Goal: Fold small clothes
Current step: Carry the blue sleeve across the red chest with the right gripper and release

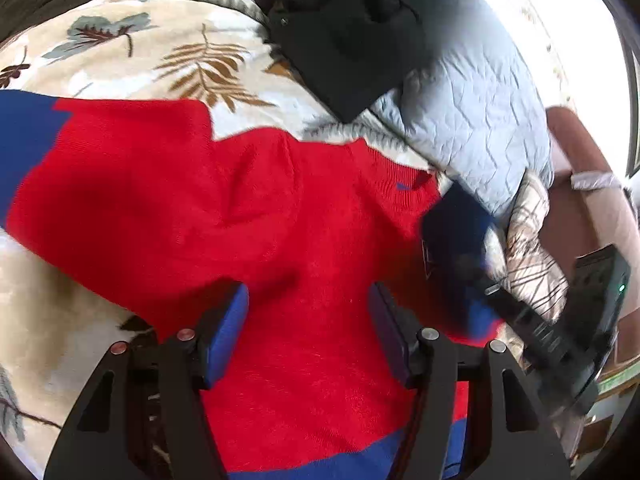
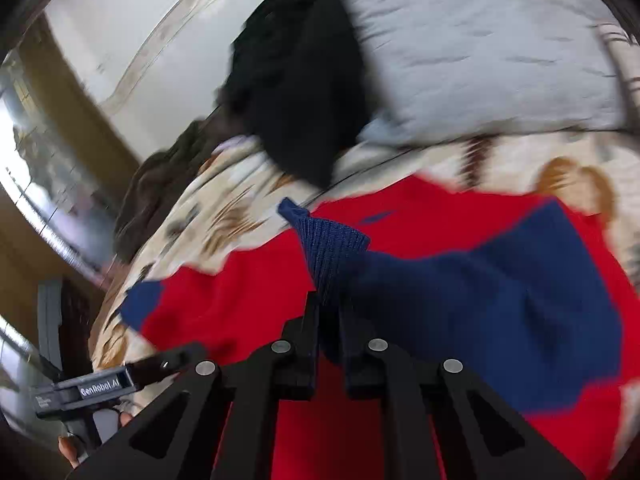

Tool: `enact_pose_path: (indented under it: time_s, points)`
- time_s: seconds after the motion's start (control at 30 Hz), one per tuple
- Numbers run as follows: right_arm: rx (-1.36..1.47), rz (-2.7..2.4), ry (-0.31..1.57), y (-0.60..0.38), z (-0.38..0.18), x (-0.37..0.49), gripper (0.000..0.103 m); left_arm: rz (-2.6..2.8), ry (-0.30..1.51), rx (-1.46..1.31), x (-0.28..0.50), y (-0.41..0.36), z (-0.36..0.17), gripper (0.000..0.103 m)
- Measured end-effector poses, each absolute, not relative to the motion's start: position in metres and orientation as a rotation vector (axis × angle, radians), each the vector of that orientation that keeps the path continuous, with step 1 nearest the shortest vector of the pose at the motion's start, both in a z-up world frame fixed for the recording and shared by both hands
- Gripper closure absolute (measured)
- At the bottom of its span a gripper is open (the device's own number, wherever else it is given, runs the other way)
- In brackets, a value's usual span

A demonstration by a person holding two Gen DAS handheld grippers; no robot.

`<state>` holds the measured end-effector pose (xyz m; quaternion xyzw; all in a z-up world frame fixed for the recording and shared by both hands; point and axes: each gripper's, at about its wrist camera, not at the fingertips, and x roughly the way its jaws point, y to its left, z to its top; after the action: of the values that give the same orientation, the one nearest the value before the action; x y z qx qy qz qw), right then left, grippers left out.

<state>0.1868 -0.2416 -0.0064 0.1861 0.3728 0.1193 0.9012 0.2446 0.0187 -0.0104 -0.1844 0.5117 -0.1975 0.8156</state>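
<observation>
Red knit sweater [image 1: 248, 200] with navy sleeves flat on leaf-print blanket [image 1: 160, 48]. Left gripper [image 1: 308, 332] spread apart above it; right gripper [image 2: 329, 308] clamped on ribbed navy cuff [image 2: 332, 248].

"GenRobot.AI" in white letters on black handheld device [image 2: 90, 392], lower left of red sweater [image 2: 248, 300]. No other text legible.
</observation>
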Motion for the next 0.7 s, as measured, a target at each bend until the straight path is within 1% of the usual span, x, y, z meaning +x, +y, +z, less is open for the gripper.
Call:
enact_pose_path:
  time_s: [0.13, 0.2, 0.23, 0.27, 0.4, 0.43, 0.47, 0.5, 0.53, 0.57, 0.6, 0.63, 0.67, 0.7]
  points:
    - [0.36, 0.309, 0.842, -0.186, -0.029, 0.195, 0.095, -0.429, 1.094, -0.428, 0.246, 0.03, -0.011, 0.042]
    - [0.377, 0.346, 0.924, -0.17, -0.048, 0.197, 0.089, -0.457, 1.111, -0.449, 0.247, 0.03, -0.014, 0.042]
    - [0.379, 0.355, 0.971, -0.163, -0.056, 0.197, 0.089, -0.482, 1.13, -0.463, 0.248, 0.028, -0.018, 0.042]
    - [0.374, 0.36, 0.976, -0.158, -0.058, 0.193, 0.088, -0.496, 1.144, -0.47, 0.249, 0.026, -0.02, 0.042]
    - [0.381, 0.396, 0.981, -0.169, -0.043, 0.176, 0.073, -0.553, 1.198, -0.502, 0.251, 0.01, -0.031, 0.041]
    - [0.395, 0.391, 0.974, -0.178, -0.038, 0.172, 0.072, -0.567, 1.198, -0.51, 0.251, 0.005, -0.031, 0.041]
    - [0.414, 0.372, 0.968, -0.194, -0.03, 0.167, 0.072, -0.57, 1.204, -0.499, 0.251, -0.001, -0.032, 0.041]
    - [0.443, 0.355, 0.951, -0.211, -0.023, 0.164, 0.068, -0.565, 1.202, -0.479, 0.25, -0.006, -0.033, 0.041]
    - [0.481, 0.327, 0.922, -0.231, -0.017, 0.16, 0.062, -0.551, 1.193, -0.455, 0.249, -0.011, -0.033, 0.043]
    - [0.527, 0.276, 0.883, -0.259, -0.01, 0.155, 0.058, -0.524, 1.18, -0.431, 0.248, -0.015, -0.033, 0.045]
    - [0.574, 0.211, 0.842, -0.291, -0.005, 0.149, 0.052, -0.51, 1.166, -0.415, 0.247, -0.017, -0.033, 0.061]
    - [0.624, 0.141, 0.804, -0.323, -0.001, 0.143, 0.048, -0.502, 1.155, -0.397, 0.246, -0.02, -0.033, 0.084]
    - [0.671, 0.078, 0.777, -0.352, -0.001, 0.137, 0.048, -0.498, 1.15, -0.376, 0.245, -0.023, -0.032, 0.091]
    - [0.716, 0.016, 0.756, -0.38, -0.005, 0.13, 0.048, -0.489, 1.138, -0.363, 0.244, -0.025, -0.031, 0.094]
